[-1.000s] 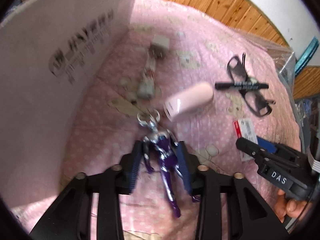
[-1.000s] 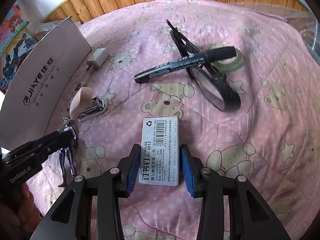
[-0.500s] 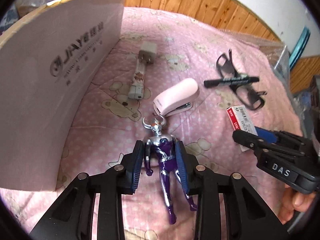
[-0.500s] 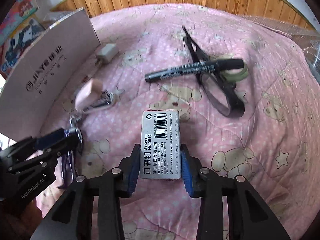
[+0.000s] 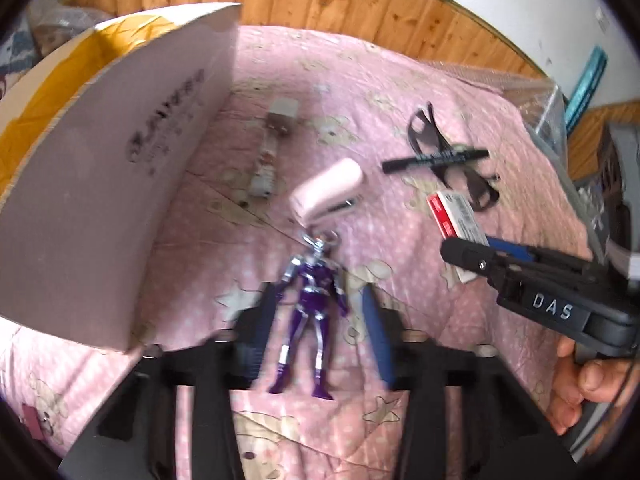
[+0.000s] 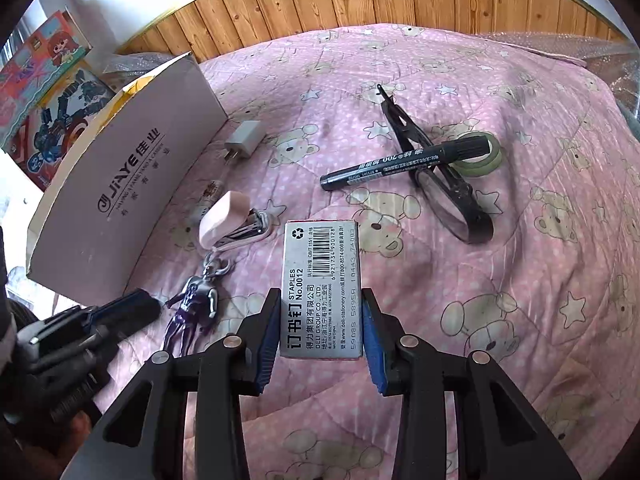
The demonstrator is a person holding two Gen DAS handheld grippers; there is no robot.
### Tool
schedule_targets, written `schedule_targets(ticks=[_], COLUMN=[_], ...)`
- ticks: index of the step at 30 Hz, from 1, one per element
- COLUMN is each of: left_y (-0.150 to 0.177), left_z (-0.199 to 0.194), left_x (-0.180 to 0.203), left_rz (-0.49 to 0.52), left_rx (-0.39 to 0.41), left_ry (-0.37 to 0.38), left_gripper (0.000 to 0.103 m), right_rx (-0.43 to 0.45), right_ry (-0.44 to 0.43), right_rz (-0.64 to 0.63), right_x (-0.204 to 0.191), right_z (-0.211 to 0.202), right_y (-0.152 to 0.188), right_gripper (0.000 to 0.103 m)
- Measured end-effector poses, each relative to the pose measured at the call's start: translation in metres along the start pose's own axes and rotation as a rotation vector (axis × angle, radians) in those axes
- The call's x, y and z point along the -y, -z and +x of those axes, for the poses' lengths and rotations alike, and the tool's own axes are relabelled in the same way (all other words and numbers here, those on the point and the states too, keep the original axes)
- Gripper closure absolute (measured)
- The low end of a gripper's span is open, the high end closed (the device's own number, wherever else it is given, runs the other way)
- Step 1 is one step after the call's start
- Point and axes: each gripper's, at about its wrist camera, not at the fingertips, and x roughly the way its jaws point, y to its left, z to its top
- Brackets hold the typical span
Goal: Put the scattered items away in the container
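While left tool opening round figure, right tool clamped on staple box, stapler beyond

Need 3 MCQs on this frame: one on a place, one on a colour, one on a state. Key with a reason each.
1. Where does the marker lie?
A. inside the cardboard box
B. across the glasses
C. under the stapler

2. What colour is the stapler's top?
A. pink
B. green
C. black

3. What is between the right gripper's jaws?
A. the toy figure
B. nothing
C. the staples box

Key:
1 B: the marker rests crosswise on the black glasses, out on the blanket and away from the cardboard box.
2 A: its top is pale pink above a shiny metal base.
3 C: the staples box sits gripped between the blue pads; the toy figure lies between the left gripper's opening jaws, the pads clear of it.
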Motion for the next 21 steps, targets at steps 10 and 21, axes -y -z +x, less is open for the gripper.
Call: schedule_targets(ticks=[10,21], left_y=[0.016,0.008], left_z=[0.024,-0.026], left_x=[-0.003,-0.002], left_rz=[0.031,0.005], left_rx=[-0.001,0.061], left_ry=[-0.065,-0.022], left_gripper=[0.077,0.077], right_rx=[-0.002,0.014], right_ry=[-0.010,-0.085], right_rz=[0.000,-0.001], right_x=[0.001,-0.003], right_z=[-0.001,-0.012], right_y=[0.002,0.006], right_gripper=[0.064,0.064])
